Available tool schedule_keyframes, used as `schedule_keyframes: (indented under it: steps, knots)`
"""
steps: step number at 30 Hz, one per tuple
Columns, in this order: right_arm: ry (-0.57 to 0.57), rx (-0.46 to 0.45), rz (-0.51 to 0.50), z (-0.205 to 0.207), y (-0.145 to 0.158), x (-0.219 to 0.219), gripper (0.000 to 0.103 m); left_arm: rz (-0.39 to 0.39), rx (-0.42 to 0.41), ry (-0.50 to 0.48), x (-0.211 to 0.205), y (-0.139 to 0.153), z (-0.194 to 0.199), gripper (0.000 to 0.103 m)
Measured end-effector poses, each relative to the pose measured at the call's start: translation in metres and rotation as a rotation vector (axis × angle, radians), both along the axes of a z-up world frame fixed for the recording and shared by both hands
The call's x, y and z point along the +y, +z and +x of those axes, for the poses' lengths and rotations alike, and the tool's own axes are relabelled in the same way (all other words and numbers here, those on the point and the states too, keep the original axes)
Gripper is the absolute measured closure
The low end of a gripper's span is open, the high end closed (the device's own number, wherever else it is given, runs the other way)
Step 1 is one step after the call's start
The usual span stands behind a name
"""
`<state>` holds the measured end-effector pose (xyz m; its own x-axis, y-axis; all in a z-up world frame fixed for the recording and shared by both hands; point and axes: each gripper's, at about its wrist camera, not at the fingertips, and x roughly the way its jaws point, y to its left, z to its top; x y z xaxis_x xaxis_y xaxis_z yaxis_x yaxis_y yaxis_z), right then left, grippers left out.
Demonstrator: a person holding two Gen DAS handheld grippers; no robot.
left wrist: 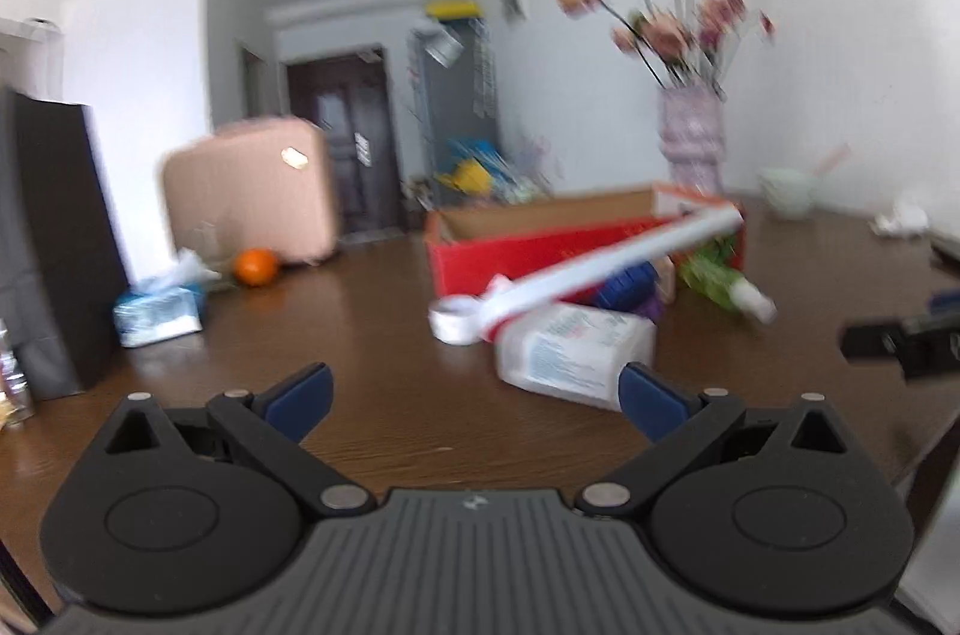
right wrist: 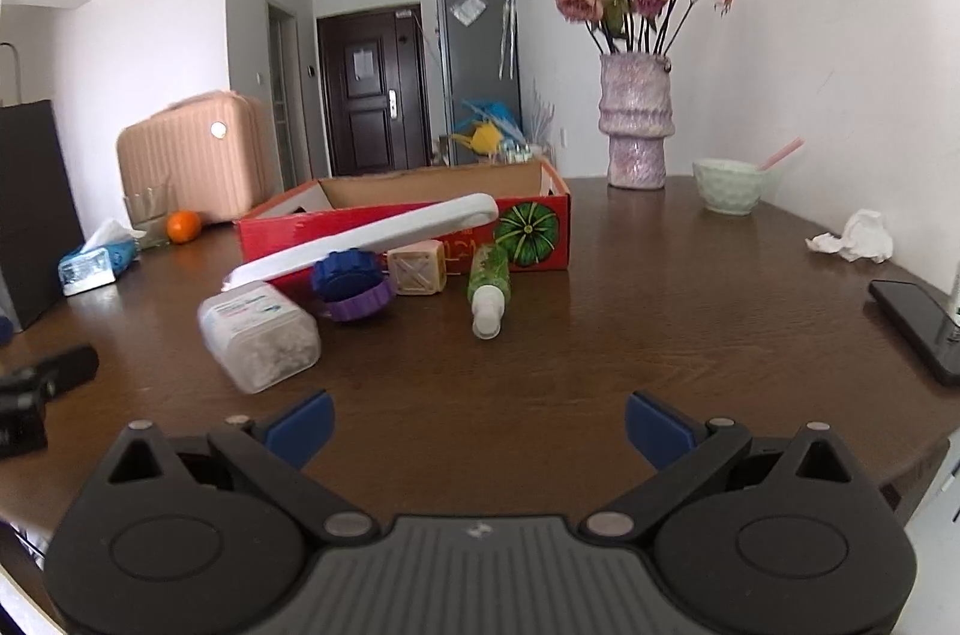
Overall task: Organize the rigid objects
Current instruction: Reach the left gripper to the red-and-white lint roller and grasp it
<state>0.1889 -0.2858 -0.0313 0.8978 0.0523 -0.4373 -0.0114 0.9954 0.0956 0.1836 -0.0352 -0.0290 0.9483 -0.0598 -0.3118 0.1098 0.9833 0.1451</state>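
Both tools hang low over the brown table [right wrist: 600, 311] with nothing in them. The right gripper [right wrist: 479, 431] has its blue pads spread wide around bare wood, and the left gripper [left wrist: 474, 404] is spread just as wide and equally empty.

Just ahead of the right gripper and to its left lies a clear cotton-swab box [right wrist: 259, 338], tipped on its side. Beyond it sit a blue and purple gear toy [right wrist: 351, 287], a small beige cube [right wrist: 417, 266], and, nearly straight ahead, a green bottle [right wrist: 489, 290] lying flat with its white cap towards us. A long white handle [right wrist: 366, 239] rests across the pile, its far end leaning against the red cardboard box [right wrist: 528, 230], which stands open behind them all. Farther off stand a pink vase of flowers [right wrist: 637, 125] and a pale green bowl [right wrist: 727, 185].

The risk I see is that handle: it bridges the heap, so I would expect lifting the swab box or the gear toy first to send it sliding off and knock the bottle rolling. The bottle, being round, could also squirt out of a careless pinch.

The right view is sharp and shows a phone [right wrist: 918, 329] and crumpled tissue [right wrist: 855, 236] off to the right. The left view is smeared, hides the cube, yet reveals a white ring [left wrist: 456, 320] at the handle's near end.
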Motion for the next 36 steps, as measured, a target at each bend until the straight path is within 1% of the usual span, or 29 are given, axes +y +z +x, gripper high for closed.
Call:
schedule_keyframes:
  steps: [2,4,6,8,10,11,12,13,16,18,19,20,21,23,26,28,29,30,32,36]
  knots:
    - [0.002,0.003,0.011,0.019,0.002,-0.006,0.0,-0.007,0.055,-0.033,-0.002,0.004,0.023,0.0]
    - [0.002,-0.007,0.026,0.04,0.008,-0.013,0.0,-0.049,0.09,-0.04,-0.001,0.01,0.049,0.0]
    - [-0.006,-0.016,0.054,0.064,0.013,-0.022,0.0,-0.113,0.139,-0.034,0.004,0.017,0.081,0.0]
    - [-0.008,-0.013,0.108,0.091,0.017,-0.032,0.001,-0.192,0.207,-0.014,0.011,0.019,0.116,0.0]
    - [0.007,-0.003,0.173,0.116,0.021,-0.041,0.009,-0.281,0.284,0.006,0.021,0.019,0.149,0.0]
    - [0.016,-0.002,0.201,0.126,0.023,-0.044,0.016,-0.332,0.311,0.002,0.028,0.018,0.163,0.0]
    - [0.025,-0.002,0.224,0.136,0.023,-0.046,0.019,-0.373,0.33,-0.01,0.032,0.017,0.175,0.0]
    - [0.034,0.0,0.249,0.145,0.023,-0.048,0.021,-0.405,0.344,-0.024,0.036,0.015,0.186,0.0]
    - [0.067,0.003,0.336,0.168,0.016,-0.055,0.027,-0.463,0.384,-0.027,0.039,0.01,0.21,0.0]
    - [0.107,0.021,0.393,0.18,0.007,-0.059,0.035,-0.498,0.415,-0.043,0.04,0.005,0.219,0.003]
    - [0.125,0.028,0.424,0.185,0.002,-0.061,0.037,-0.524,0.435,-0.05,0.041,0.002,0.221,0.006]
    - [0.136,0.038,0.45,0.189,-0.002,-0.062,0.046,-0.553,0.454,-0.057,0.042,-0.002,0.224,0.009]
    - [0.143,0.046,0.462,0.192,-0.005,-0.062,0.056,-0.587,0.468,-0.067,0.043,-0.005,0.225,0.01]
    - [0.136,0.063,0.451,0.199,-0.009,-0.061,0.067,-0.624,0.47,-0.068,0.046,-0.009,0.227,0.013]
    - [0.106,0.049,0.442,0.203,-0.012,-0.066,0.068,-0.622,0.448,-0.053,0.046,-0.009,0.229,0.013]
    - [0.08,0.036,0.461,0.205,-0.011,-0.074,0.059,-0.641,0.462,-0.056,0.047,-0.01,0.232,0.013]
    - [0.072,0.026,0.483,0.206,-0.01,-0.08,0.048,-0.653,0.471,-0.06,0.047,-0.011,0.233,0.013]
    - [0.068,0.015,0.512,0.207,-0.009,-0.085,0.041,-0.66,0.473,-0.061,0.047,-0.011,0.234,0.012]
    - [0.07,0.001,0.548,0.212,-0.007,-0.095,0.039,-0.654,0.457,-0.059,0.045,-0.011,0.236,0.011]
    - [0.065,0.035,0.533,0.228,-0.007,-0.095,0.04,-0.659,0.459,-0.077,0.041,-0.012,0.24,0.011]
